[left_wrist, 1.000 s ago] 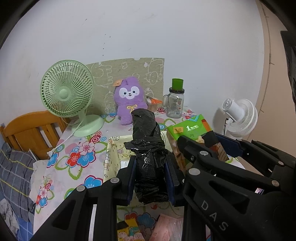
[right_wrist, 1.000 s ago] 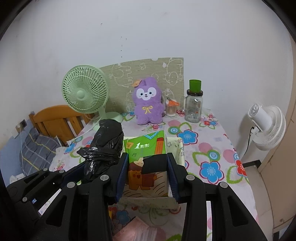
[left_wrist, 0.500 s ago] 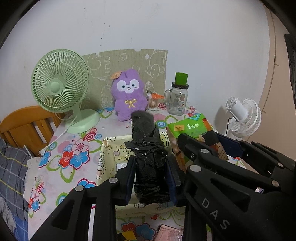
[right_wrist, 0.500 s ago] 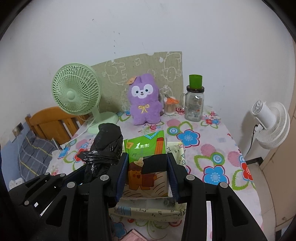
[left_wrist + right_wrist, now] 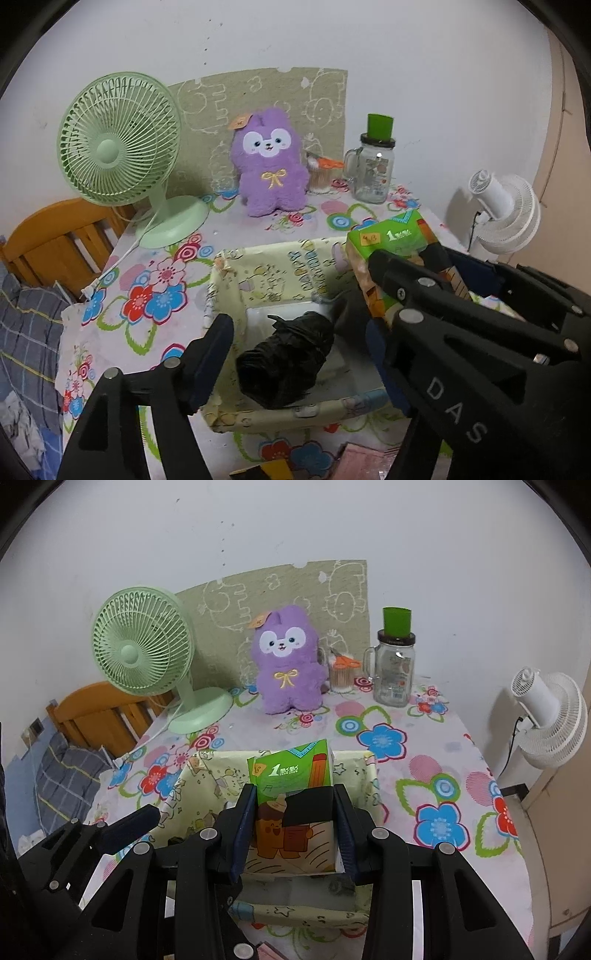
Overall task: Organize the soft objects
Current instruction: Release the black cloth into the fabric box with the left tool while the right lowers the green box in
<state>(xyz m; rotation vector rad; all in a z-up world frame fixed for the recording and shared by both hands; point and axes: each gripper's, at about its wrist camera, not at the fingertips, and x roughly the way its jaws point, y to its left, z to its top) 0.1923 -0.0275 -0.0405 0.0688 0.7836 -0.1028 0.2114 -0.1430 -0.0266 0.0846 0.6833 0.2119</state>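
My right gripper (image 5: 295, 827) clamps the tissue pack (image 5: 293, 805) directly above the fabric basket (image 5: 192, 775); my left gripper (image 5: 295, 350), open, straddles the black bag roll (image 5: 286, 363) inside it.

I see a black bag roll (image 5: 286, 363), crinkled and glossy, lying on its side on the floor of the bin (image 5: 258, 275), its knotted end pointing toward the bin's far wall and its blunt end near the near wall. The bin is soft, pale yellow fabric printed with cartoons, and it sits toward the table's near edge, about midway across. A tissue pack (image 5: 295, 805), green on top with an orange cartoon figure below, is upright above the bin's right half, tilted slightly back. At the table's far edge I see a purple plush (image 5: 288, 664) sitting upright, facing me, with a yellow bow on its chest.
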